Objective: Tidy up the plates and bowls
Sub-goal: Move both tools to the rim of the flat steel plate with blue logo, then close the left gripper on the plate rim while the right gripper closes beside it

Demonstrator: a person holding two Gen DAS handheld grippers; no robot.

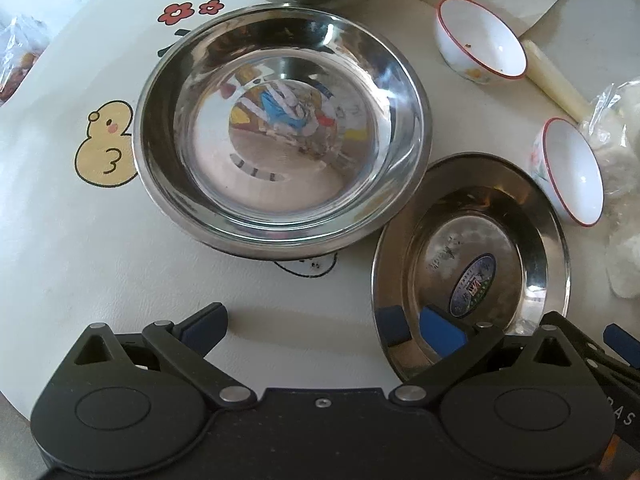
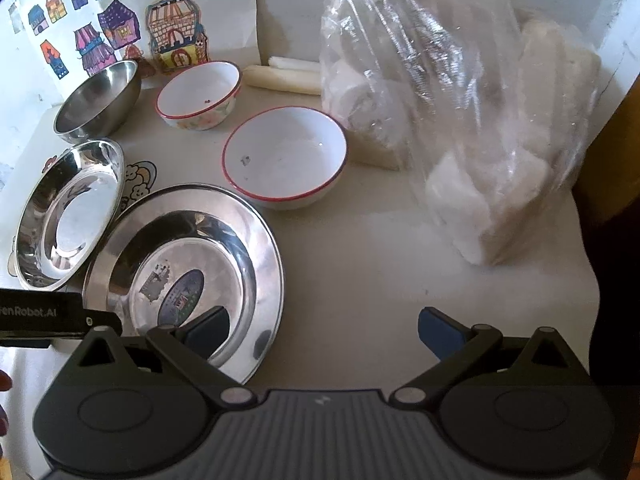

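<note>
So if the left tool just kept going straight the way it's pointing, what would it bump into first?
Most likely the large steel plate straight ahead of the left tool. The sticker plate sits off to the right by one finger. Height above the table is unclear, so it might pass over the rim.

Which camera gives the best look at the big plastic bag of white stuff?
The right wrist view: the plastic bag stands whole and large there, right of the white bowl, with pale lumps visible inside. The left wrist view catches only a distorted sliver of the bag at its right edge.
</note>
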